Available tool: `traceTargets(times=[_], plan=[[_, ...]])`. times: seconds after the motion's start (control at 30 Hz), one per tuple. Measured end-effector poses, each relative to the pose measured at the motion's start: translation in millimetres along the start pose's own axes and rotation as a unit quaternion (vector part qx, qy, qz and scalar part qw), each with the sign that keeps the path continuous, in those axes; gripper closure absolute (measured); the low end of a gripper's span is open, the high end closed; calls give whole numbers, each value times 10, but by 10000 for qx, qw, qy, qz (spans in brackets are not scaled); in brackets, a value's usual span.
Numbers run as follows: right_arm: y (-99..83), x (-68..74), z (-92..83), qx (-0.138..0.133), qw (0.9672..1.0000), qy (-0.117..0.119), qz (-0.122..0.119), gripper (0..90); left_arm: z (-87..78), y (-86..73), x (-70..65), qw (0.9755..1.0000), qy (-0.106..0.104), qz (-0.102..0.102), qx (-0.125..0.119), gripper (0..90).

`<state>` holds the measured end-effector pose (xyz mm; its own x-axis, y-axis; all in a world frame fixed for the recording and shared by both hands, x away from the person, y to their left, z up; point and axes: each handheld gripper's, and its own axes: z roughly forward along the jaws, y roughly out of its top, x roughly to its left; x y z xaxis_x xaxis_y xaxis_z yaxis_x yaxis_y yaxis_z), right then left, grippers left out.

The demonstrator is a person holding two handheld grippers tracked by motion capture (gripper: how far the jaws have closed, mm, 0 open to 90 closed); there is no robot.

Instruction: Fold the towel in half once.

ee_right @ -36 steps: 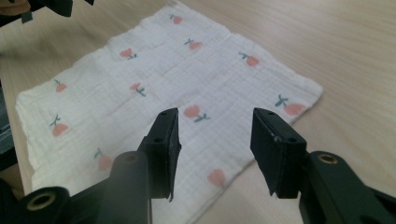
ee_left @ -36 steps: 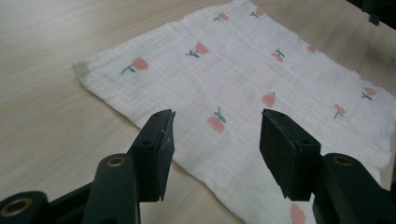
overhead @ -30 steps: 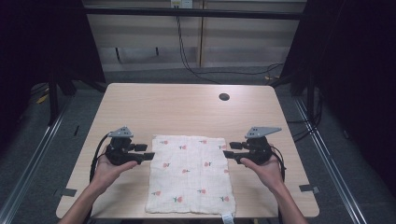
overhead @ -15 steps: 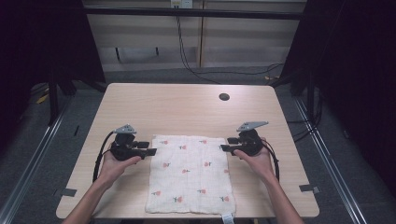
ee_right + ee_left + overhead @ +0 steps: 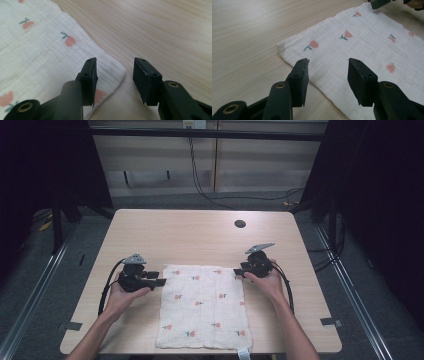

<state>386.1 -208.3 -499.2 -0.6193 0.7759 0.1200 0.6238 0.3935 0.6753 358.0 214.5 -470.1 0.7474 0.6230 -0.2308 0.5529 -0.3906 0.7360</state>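
A white cloth [image 5: 202, 307] printed with small red flowers lies flat on the wooden table [image 5: 190, 235]. My left gripper [image 5: 161, 279] points at its far left corner. In the left gripper view the jaws [image 5: 328, 67] hover over the cloth's [image 5: 362, 42] side edge. They have just been closing a little but stay open, gripping nothing. My right gripper [image 5: 238, 271] sits at the far right corner. In the right gripper view its open jaws [image 5: 115, 67] straddle the cloth's [image 5: 37, 45] corner tip without pinching it.
A small dark round hole [image 5: 240, 224] marks the table's far side. A label tab [image 5: 243, 354] hangs from the cloth's near edge at the table front. Tape pieces [image 5: 74, 325] sit near the front corners. The right gripper's jaw tips [image 5: 379, 3] appear at the top of the left gripper view.
The right hand has moved away from the person and lower, bringing its gripper to the cloth's far right corner. The left hand has hardly shifted.
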Motion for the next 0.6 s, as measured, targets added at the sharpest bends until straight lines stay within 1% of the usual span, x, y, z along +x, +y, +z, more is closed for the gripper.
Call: traceTargets(times=[0.03, 0.07, 0.1, 0.13, 0.2, 0.23, 0.27, 0.3, 0.33, 0.37, 0.4, 0.43, 0.5, 0.53, 0.57, 0.6], plan=[[-8, 7, 30, -20, 10000, -9, 49, 528, -3, 5, 20, 10000, 17, -5, -15, 508], [-4, 6, 45, -63, 10000, -17, -42, 529, -3, 5, 20, 10000, 17, -5, -15, 508], [-4, 6, 45, -63, 10000, -17, -42, 529, -4, 9, 29, 10000, 34, -23, -30, 508], [9, 19, 52, -24, 10000, -6, -72, 545, -12, 26, 61, 9999, 116, -21, -92, 509], [12, 28, 54, -13, 10000, 2, -94, 561, -19, 34, 86, 9998, 152, -53, -127, 509], [10, 33, 56, -25, 9999, 8, -170, 587, -23, 48, 110, 9998, 139, -104, -117, 509], [2, 44, 46, -6, 9998, 108, -151, 619, -37, 80, 151, 9998, 169, -78, -119, 509], [-2, 45, 40, -4, 9999, 127, -107, 641, -42, 97, 169, 9997, 183, -80, -135, 509], [-11, 46, 36, -26, 9998, 192, -70, 688, -43, 110, 188, 9996, 191, -93, -166, 509], [-11, 46, 36, -26, 9998, 192, -70, 688, -43, 110, 188, 9996, 191, -93, -166, 507], [-35, 54, 32, -84, 9997, 238, -37, 765, -30, 122, 224, 9995, 219, -157, -186, 504], [-35, 54, 32, -84, 9997, 238, -37, 765, -30, 122, 224, 9995, 219, -157, -186, 502], [-57, 60, 30, -117, 9995, 282, 10, 824, 11, 118, 249, 9994, 222, -204, -174, 501], [-69, 53, 30, -152, 9993, 322, 74, 849, 67, 120, 267, 9995, 251, -181, -100, 503], [-72, 50, 27, -171, 9993, 315, 89, 852, 92, 125, 272, 9996, 233, -164, -61, 504], [-75, 46, 26, -213, 9990, 374, 133, 854, 116, 132, 281, 9997, 191, -145, -52, 511]])
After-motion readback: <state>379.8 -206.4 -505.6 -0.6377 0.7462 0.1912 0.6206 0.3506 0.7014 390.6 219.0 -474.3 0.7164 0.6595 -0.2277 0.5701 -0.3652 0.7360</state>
